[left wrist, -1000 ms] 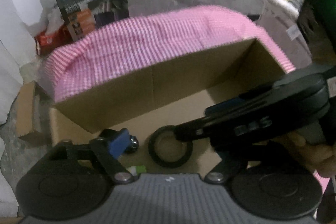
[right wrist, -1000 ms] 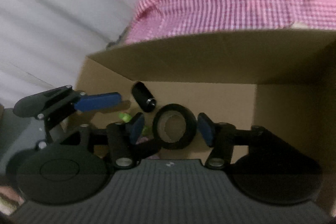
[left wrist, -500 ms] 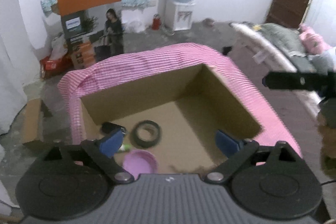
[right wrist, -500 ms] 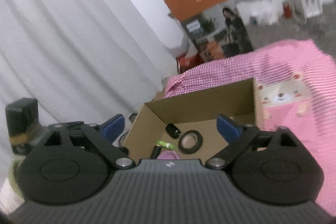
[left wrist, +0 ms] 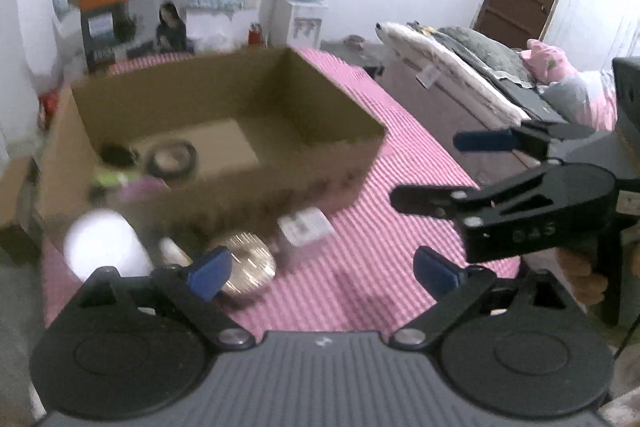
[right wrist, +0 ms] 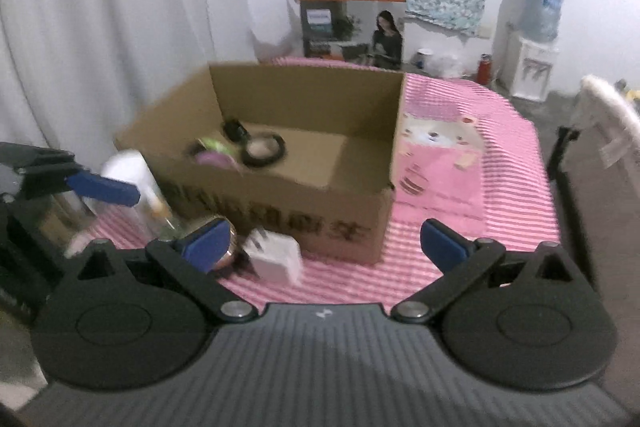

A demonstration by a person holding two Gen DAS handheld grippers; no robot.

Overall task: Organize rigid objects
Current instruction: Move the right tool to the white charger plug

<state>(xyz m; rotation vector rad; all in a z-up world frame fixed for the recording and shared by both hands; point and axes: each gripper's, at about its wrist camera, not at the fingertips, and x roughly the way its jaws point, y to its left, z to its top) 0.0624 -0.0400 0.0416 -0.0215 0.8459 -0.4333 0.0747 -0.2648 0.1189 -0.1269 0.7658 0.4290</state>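
Cardboard makes the open box that stands on the pink striped cloth in the left wrist view. I judge it is the collecting place, because a black tape ring, a dark cylinder and something green and purple already lie on its floor. Outside it, near its front wall, wait a white rounded object, a golden disc and a white charger. The left gripper hangs above them with its jaws wide apart and empty. The right gripper comes in from the side, also spread and holding nothing. Motion blur hides what the white object and the disc really are.

From the right wrist view, the box shows printed dark characters on its front, too smeared to read. The charger lies just before this wall, between the blue pads of the right gripper, so it seems the easiest next pick. The left pad covers most of the disc, and a clear bottle-like thing beside it is hard to identify.
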